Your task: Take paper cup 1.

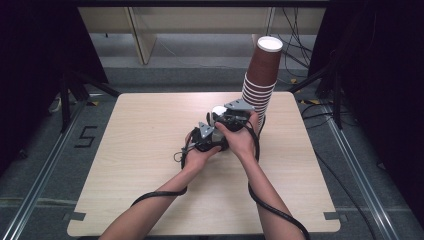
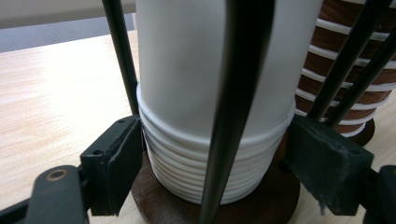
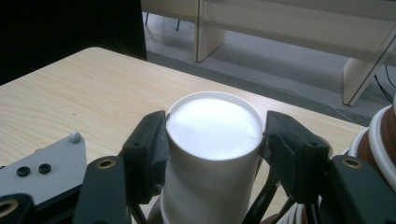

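Note:
A stack of white paper cups (image 1: 218, 111) stands upside down at the table's middle, on a brown disc (image 2: 154, 200). In the right gripper view my right gripper (image 3: 212, 144) is shut on the top white cup (image 3: 212, 128), a pad pressed to each side just under its upturned base. In the left gripper view my left gripper (image 2: 219, 168) sits low, with both pads against the rolled rims of the white stack (image 2: 187, 70). From above, the left gripper (image 1: 212, 131) and right gripper (image 1: 226, 118) are close together around the stack.
A tall leaning stack of brown cups (image 1: 260, 82) stands just right of the white one (image 2: 322, 46) (image 3: 380, 140). Black cables (image 2: 238, 93) cross in front of the left gripper's camera. The wooden table (image 1: 150, 165) has bare room to the left and front.

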`<state>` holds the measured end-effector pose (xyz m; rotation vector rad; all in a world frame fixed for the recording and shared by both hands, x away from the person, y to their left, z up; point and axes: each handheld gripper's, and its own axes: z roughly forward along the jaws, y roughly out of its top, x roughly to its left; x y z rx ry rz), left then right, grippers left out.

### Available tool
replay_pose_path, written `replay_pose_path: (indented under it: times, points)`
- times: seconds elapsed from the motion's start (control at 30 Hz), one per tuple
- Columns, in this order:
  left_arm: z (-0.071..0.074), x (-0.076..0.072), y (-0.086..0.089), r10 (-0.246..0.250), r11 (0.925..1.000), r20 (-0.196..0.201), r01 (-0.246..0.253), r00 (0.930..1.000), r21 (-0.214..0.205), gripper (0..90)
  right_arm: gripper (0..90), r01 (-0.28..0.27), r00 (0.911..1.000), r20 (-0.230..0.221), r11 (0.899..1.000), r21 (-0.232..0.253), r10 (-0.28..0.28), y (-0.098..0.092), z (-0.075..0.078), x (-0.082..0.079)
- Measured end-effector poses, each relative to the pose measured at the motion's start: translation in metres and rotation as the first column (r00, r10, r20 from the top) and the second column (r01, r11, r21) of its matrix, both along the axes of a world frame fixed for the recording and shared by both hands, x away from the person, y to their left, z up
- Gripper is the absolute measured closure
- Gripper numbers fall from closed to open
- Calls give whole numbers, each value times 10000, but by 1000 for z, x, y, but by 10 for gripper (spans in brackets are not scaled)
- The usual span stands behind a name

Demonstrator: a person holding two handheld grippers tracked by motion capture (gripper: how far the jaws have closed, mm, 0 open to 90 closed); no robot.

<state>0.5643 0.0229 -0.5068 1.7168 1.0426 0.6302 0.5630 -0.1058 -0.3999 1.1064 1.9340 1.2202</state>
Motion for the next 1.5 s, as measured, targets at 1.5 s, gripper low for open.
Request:
replay_pose_path:
  times: [1.5]
  points:
    - [0,2,1,-164,9977,-155,174,9997,651,188,338,1141,9897,-821,9925,-445,-1175,22,-1,8]
